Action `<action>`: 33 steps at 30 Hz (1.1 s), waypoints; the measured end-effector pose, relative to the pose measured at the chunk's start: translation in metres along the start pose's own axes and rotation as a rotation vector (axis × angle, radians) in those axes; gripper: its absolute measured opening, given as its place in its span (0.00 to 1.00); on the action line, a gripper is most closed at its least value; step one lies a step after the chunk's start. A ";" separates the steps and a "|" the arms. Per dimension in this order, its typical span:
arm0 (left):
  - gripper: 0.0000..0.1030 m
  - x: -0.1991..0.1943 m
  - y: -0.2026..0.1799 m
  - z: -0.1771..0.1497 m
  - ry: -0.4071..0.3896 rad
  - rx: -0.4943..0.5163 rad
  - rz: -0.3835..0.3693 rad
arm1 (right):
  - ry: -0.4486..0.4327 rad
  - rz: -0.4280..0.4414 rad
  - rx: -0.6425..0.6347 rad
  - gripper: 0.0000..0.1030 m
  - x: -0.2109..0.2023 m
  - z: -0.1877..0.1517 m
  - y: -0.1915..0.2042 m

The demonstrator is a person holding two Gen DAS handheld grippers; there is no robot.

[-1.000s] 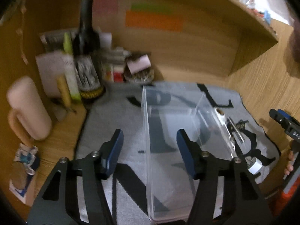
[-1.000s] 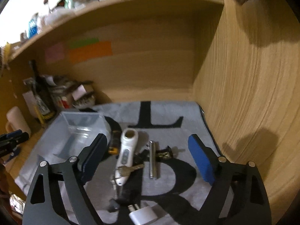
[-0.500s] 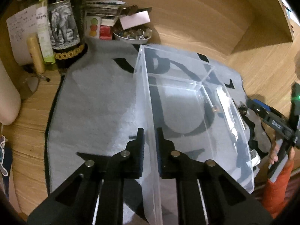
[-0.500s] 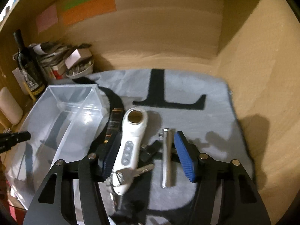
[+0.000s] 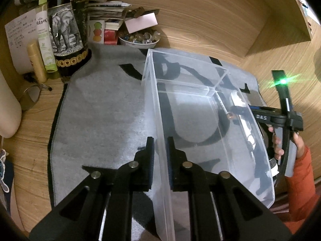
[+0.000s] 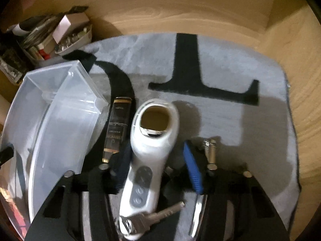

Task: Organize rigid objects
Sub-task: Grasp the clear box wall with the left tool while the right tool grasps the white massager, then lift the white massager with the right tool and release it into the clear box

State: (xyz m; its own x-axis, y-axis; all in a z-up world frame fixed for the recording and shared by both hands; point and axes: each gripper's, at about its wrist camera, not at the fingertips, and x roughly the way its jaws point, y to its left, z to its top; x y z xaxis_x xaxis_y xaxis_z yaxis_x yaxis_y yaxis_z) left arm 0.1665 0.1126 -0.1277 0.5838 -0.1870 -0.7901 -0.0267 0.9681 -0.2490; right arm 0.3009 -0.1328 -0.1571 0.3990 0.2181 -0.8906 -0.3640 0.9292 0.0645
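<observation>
My left gripper (image 5: pixel 159 152) is shut on the near left wall of a clear plastic box (image 5: pixel 200 120) that stands on a grey mat (image 5: pixel 96 116). The box also shows at the left of the right wrist view (image 6: pixel 58 120). My right gripper (image 6: pixel 156 162) straddles a white handheld device (image 6: pixel 148 150) with grey buttons; the blue pads sit on both sides of its handle with a gap on the right side. A dark slim box (image 6: pixel 116 128), a silver metal tube (image 6: pixel 209 152) and a key (image 6: pixel 152 217) lie beside the device on the mat.
A dark bottle with an elephant label (image 5: pixel 66 34), tubes, papers and a bowl of small things (image 5: pixel 138 40) crowd the back left corner. Wooden shelf walls (image 6: pixel 301 80) close in the back and right. The right gripper's body with a green light (image 5: pixel 280 108) is beside the box.
My left gripper closed on the box wall and stays there. My right gripper came down and forward, and its jaws narrowed around the white device.
</observation>
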 end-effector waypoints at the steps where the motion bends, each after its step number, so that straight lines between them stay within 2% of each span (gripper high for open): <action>1: 0.11 0.000 0.000 0.000 -0.001 0.001 0.001 | 0.005 -0.011 -0.007 0.39 0.002 0.001 0.003; 5: 0.11 0.000 -0.001 0.000 -0.006 0.003 0.006 | -0.008 -0.026 -0.041 0.34 0.000 0.006 0.008; 10: 0.11 0.000 -0.001 0.000 -0.002 -0.004 0.008 | -0.052 -0.017 -0.018 0.34 -0.018 0.005 0.005; 20: 0.11 0.006 -0.003 0.001 0.004 0.006 0.053 | -0.216 -0.032 0.020 0.34 -0.079 0.002 0.008; 33: 0.11 0.011 -0.003 0.005 -0.006 0.005 0.107 | -0.384 0.038 -0.051 0.34 -0.143 0.010 0.046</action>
State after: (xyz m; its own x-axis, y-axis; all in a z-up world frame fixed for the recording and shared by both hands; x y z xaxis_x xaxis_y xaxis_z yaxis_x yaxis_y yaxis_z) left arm 0.1767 0.1087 -0.1328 0.5827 -0.0816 -0.8086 -0.0854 0.9833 -0.1608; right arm 0.2357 -0.1185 -0.0224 0.6671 0.3573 -0.6537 -0.4224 0.9042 0.0632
